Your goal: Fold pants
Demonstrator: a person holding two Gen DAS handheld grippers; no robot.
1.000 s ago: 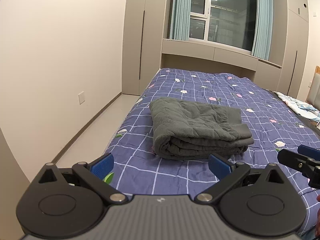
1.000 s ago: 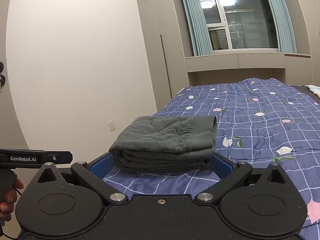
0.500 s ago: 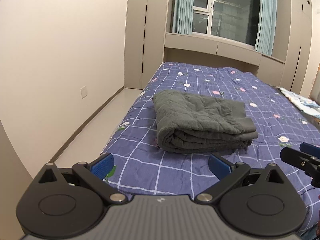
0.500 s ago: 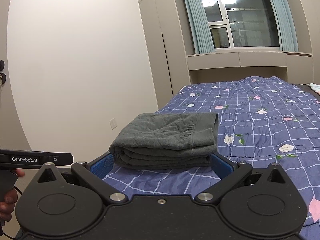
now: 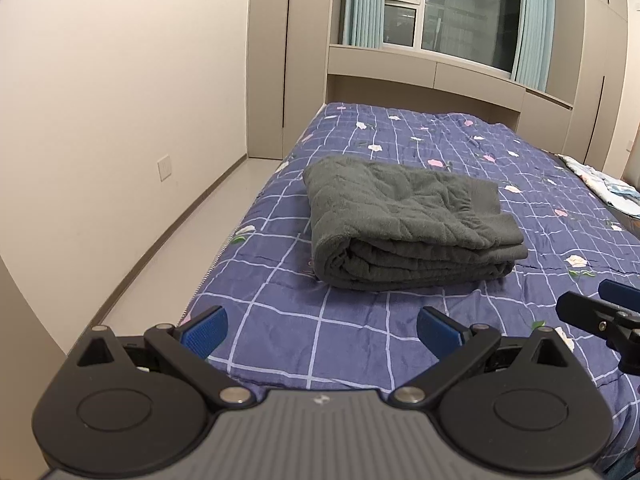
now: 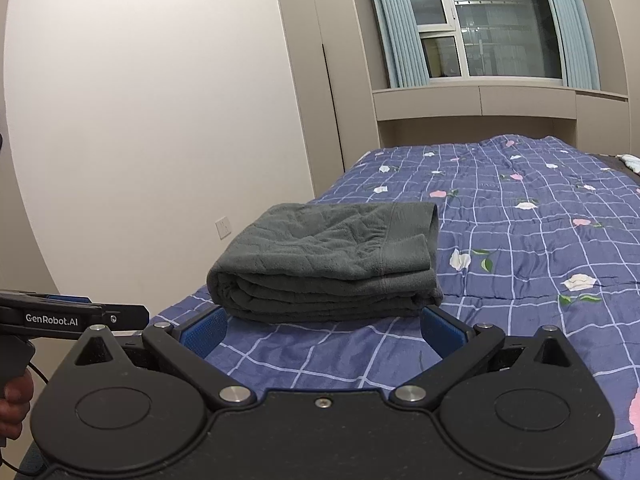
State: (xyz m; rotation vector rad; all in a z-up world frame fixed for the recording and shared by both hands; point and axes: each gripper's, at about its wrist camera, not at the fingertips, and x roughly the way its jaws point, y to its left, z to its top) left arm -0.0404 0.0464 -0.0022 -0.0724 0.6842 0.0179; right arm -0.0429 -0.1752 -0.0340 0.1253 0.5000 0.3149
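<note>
Grey pants (image 5: 404, 220) folded in thick stack, lying on bed (image 5: 360, 320) near its left edge. Blue checked blanket with small flowers under pants. Left tool (image 5: 320, 326) wide apart, holding nothing, a bit back from stack. Right tool (image 6: 323, 330) wide apart too, empty, blue tips just beside stack's near edge. White writing "GenRobot.AI" on left tool's side (image 6: 52, 320). Hand (image 6: 14, 408) grips its handle.
</note>
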